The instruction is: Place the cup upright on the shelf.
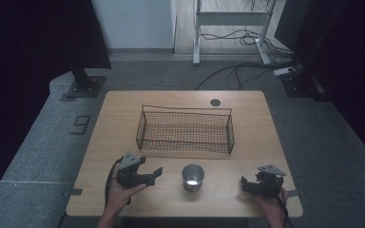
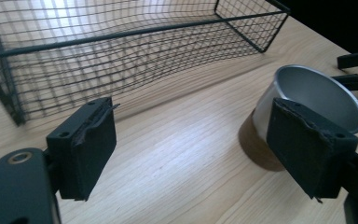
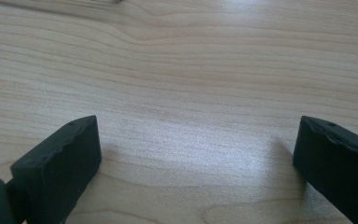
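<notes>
A black wire basket (image 1: 185, 130) stands in the middle of the wooden table (image 1: 109, 142), with nothing in it. A shiny metal cup (image 1: 193, 176) stands upright in front of it, near the table's front edge. My left gripper (image 1: 151, 167) is held to the left of the cup, open and holding nothing. In the left gripper view the cup (image 2: 317, 91) sits just beyond the right jaw, and the basket (image 2: 121, 56) lies ahead. My right gripper (image 1: 251, 180) rests open to the right of the cup, over bare wood (image 3: 198, 93).
A round cable hole (image 1: 215, 102) sits at the table's back edge. On the grey floor beyond are black stand bases (image 1: 83, 85), a white desk frame (image 1: 230, 28) and loose cables (image 1: 247, 71). Dark curtains hang at both sides.
</notes>
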Available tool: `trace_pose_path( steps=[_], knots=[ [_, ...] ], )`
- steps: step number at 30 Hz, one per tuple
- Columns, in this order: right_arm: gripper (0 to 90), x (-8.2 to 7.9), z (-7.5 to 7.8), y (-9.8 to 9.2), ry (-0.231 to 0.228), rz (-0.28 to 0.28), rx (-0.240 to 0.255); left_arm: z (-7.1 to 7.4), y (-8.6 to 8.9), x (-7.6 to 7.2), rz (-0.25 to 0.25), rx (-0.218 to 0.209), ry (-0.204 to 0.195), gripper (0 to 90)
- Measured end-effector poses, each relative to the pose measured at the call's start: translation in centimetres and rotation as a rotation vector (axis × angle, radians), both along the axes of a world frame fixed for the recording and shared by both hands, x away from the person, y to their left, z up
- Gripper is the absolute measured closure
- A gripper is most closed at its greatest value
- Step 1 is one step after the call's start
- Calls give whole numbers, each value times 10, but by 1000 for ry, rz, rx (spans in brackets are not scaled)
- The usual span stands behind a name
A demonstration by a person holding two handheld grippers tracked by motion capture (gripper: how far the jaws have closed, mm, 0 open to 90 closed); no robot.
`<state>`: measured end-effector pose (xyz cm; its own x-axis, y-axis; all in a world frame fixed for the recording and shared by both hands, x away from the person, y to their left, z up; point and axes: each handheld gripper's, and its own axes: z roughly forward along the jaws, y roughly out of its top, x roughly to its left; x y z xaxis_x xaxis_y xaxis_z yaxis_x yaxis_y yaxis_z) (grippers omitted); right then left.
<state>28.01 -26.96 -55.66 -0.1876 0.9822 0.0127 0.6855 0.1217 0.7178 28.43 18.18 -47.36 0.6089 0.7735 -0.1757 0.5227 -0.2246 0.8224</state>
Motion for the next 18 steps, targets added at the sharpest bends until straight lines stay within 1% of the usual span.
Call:
trace_pose_path(
  steps=[3, 10, 16, 18],
  knots=[
    [9, 0, 0, 0, -1, -1, 1, 2, -4, 1, -11, 3, 2, 165],
    [13, 1, 0, 0, -3, -7, 1, 8, -18, 0, -56, 12, -10, 166],
    [21, 1, 0, -1, -3, -13, 1, 8, -26, -3, -81, 10, -6, 165],
    [23, 1, 0, -1, -4, -15, 1, 6, -30, -5, -92, 11, -2, 165]
  ],
)
